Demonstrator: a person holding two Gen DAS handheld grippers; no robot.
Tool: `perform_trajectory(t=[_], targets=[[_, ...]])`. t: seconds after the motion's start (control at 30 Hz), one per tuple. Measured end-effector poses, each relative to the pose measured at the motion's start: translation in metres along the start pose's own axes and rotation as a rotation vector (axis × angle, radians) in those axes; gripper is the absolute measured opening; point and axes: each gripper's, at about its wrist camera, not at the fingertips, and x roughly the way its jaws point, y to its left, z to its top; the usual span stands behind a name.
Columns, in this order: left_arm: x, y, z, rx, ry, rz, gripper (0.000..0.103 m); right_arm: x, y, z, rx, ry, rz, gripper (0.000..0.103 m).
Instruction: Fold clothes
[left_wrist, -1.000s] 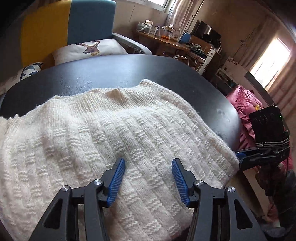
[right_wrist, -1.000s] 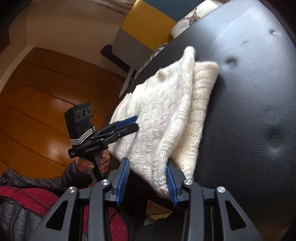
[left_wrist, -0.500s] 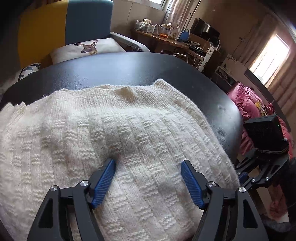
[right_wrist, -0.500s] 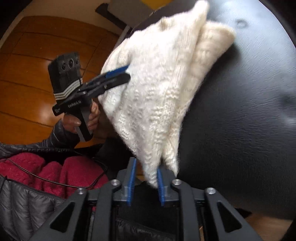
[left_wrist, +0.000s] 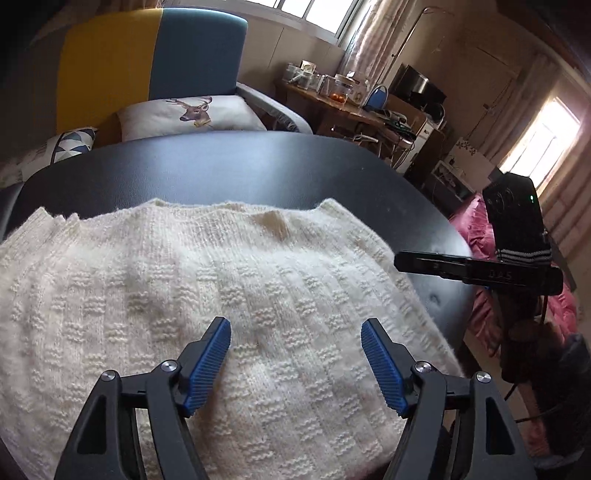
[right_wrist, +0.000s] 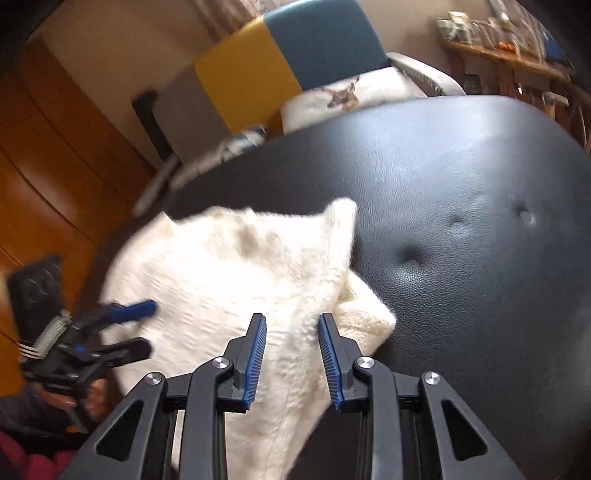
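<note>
left wrist view:
sweater: a cream knit sweater (left_wrist: 236, 295) lies spread over the near left part of the black padded tabletop (left_wrist: 258, 173), its far edge lying in a fairly straight line, so it looks like a bundle already doubled over.
left claw: the left claw (left_wrist: 295, 363) hangs over the near middle of the knit, jaws wide apart and holding nothing; likely placed there to press or smooth the top layer.
right claw seen from here: it (left_wrist: 413, 260) reaches in from the right at the sweater's right edge; from this side i cannot tell how far open it is.
background: a chair (left_wrist: 147, 62) with a deer cushion (left_wrist: 192, 114) stands beyond the far edge.

right wrist view:
sweater: blurred, but two layers show at the near right corner, a thick lower fold (right_wrist: 364, 314) poking out under the top sheet.
right claw: the right claw (right_wrist: 291, 363) has its jaws partly open with the top layer's edge running between them; no pinch on the cloth is visible.
stage: folded at least once; whether another fold is due cannot be told.
</note>
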Motion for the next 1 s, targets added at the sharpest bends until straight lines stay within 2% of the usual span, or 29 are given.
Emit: perform_trajectory(t=[0.03, 0.1, 0.2, 0.33, 0.4, 0.5, 0.6, 0.67, 0.7, 0.8, 0.93, 1.0], targets=[[0.007, 0.003, -0.003, -0.008, 0.024, 0.000, 0.075, 0.009, 0.009, -0.001, -0.092, 0.021, -0.101, 0.026], [0.010, 0.004, -0.007, -0.023, 0.024, -0.001, 0.075, 0.015, 0.033, -0.018, -0.333, 0.021, -0.286, 0.024], [0.013, 0.000, -0.008, -0.054, 0.029, -0.016, 0.075, 0.015, 0.013, -0.017, -0.291, 0.036, -0.354, 0.026], [0.018, -0.011, -0.011, -0.072, 0.028, -0.011, 0.075, 0.013, 0.003, -0.012, -0.284, 0.033, -0.383, 0.029], [0.020, -0.014, -0.012, -0.088, 0.026, -0.019, 0.081, 0.016, -0.003, -0.005, -0.234, 0.030, -0.357, 0.029], [0.017, -0.015, -0.012, -0.110, 0.015, -0.047, 0.083, 0.012, -0.010, 0.004, -0.154, 0.020, -0.313, 0.030], [-0.002, -0.004, -0.012, -0.152, -0.020, -0.088, 0.083, -0.005, 0.009, 0.007, -0.168, -0.049, -0.304, 0.030], [-0.027, 0.007, -0.013, -0.177, -0.079, -0.081, 0.083, -0.018, 0.030, 0.010, -0.189, -0.106, -0.271, 0.030], [-0.042, 0.015, -0.015, -0.185, -0.114, -0.060, 0.083, -0.025, 0.040, 0.011, -0.200, -0.135, -0.255, 0.033], [-0.092, 0.050, -0.027, -0.226, -0.216, 0.009, 0.083, -0.009, 0.076, 0.013, -0.196, -0.127, -0.120, 0.034], [-0.141, 0.122, -0.051, -0.326, -0.271, 0.165, 0.088, 0.011, 0.124, 0.016, -0.190, -0.116, 0.060, 0.034], [-0.158, 0.157, -0.065, -0.381, -0.277, 0.216, 0.088, 0.031, 0.143, 0.017, -0.221, -0.084, 0.049, 0.034]])
